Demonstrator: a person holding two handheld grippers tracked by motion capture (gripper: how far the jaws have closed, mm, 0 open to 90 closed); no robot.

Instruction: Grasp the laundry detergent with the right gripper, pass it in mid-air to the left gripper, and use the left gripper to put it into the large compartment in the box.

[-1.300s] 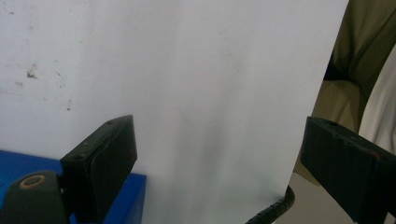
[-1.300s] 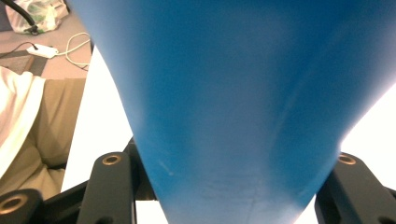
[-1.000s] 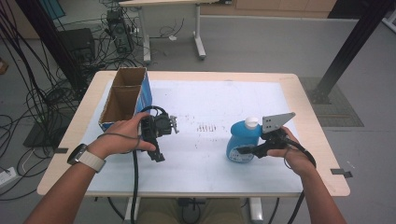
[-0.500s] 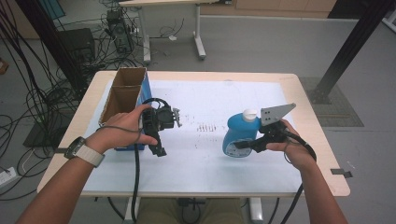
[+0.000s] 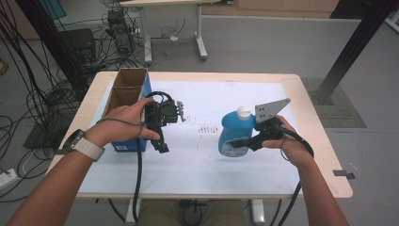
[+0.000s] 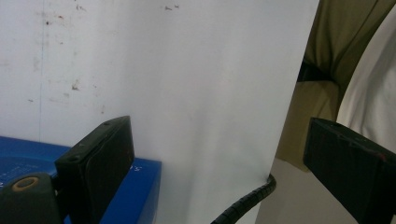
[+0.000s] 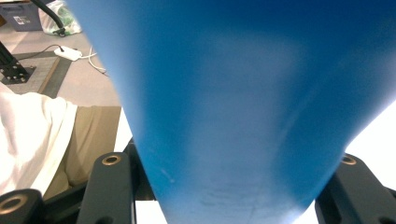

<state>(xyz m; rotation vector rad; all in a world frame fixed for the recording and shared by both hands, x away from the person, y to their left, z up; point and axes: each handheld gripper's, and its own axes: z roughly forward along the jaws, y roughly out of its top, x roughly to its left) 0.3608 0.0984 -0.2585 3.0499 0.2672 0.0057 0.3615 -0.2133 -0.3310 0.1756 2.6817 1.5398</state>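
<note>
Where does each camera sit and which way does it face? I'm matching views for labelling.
High view: above the person's side, facing forward and down on the table; both forearms, left tool, right tool.
Left gripper view: on the left tool, jaws apart over white table cover, blue box.
Right gripper view: on the right tool, clamping the blue bottle.
Shared: the bottle, high and right views.

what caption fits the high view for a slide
Right gripper clamps a blue bottle above the table; the open left gripper hangs beside a cardboard box.
</note>
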